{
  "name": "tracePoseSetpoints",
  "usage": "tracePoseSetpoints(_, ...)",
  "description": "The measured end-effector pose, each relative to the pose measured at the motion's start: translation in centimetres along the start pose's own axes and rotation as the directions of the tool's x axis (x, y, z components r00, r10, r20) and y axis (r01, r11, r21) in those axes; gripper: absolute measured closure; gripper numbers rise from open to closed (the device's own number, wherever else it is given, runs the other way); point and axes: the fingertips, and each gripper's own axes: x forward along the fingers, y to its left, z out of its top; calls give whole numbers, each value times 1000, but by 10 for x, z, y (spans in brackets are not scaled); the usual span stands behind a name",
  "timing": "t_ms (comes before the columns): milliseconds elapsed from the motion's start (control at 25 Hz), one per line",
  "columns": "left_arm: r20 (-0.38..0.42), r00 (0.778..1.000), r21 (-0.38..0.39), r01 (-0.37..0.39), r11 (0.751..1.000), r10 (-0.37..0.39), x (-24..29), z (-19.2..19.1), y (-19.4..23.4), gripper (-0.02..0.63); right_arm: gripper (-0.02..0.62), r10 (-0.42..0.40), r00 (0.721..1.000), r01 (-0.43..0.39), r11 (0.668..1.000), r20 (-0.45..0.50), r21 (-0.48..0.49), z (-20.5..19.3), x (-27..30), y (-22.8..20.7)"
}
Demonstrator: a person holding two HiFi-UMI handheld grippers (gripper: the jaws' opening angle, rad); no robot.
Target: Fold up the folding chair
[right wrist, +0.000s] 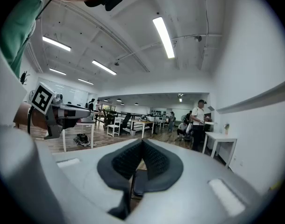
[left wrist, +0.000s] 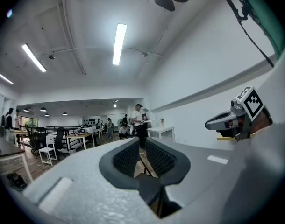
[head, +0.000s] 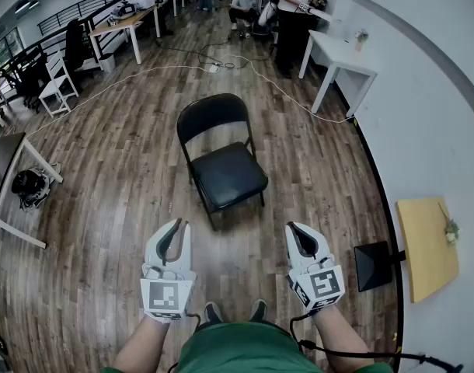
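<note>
The fold has not begun. The folding chair (head: 228, 176) stands fully open on the wooden floor (head: 120, 208), in the middle of the head view. Its black seat is flat, its backrest is upright, and its legs are spread. It sits ahead of both grippers and well apart from them, and nothing touches it. The left gripper (head: 175, 235) is held low in front of the person and points roughly level toward the chair. Its jaws are only narrowly apart and nothing is between them. In the left gripper view a thin dark shape shows through the slit between the pads, and it is probably part of the chair's frame farther off, though the gap is too slim to be sure. The right gripper (head: 301, 238) is held beside it at about the same height. Its jaws are closed pad against pad and empty. By my reading the whole task is still ahead: approaching the chair, taking hold of the seat or backrest, tipping the seat up against the back so the legs come together, and leaving the chair flat. A white cable (head: 182, 67) trails over the floor beyond the chair, clear of it.
</note>
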Motion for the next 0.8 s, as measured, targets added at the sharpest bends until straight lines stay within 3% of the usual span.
tracePoseSetpoints(280,0,1000,-17,-6,1000,6,-10,1,11,554,592,20,1000,-19,1000,-22,16,-3,-1,15)
tracePoseSetpoints(440,-7,1000,-21,-10,1000,10,-23,-9,29,554,592,37,999,-39,998,32,43,6,-4,35)
tracePoseSetpoints(560,1,1000,-31,-13,999,13,-32,-15,49,554,592,18,1000,-19,999,15,27,2,0,48)
tracePoseSetpoints(800,-21,1000,-41,-4,999,3,-35,-29,81,554,592,-32,999,31,995,2,93,-1,10,60)
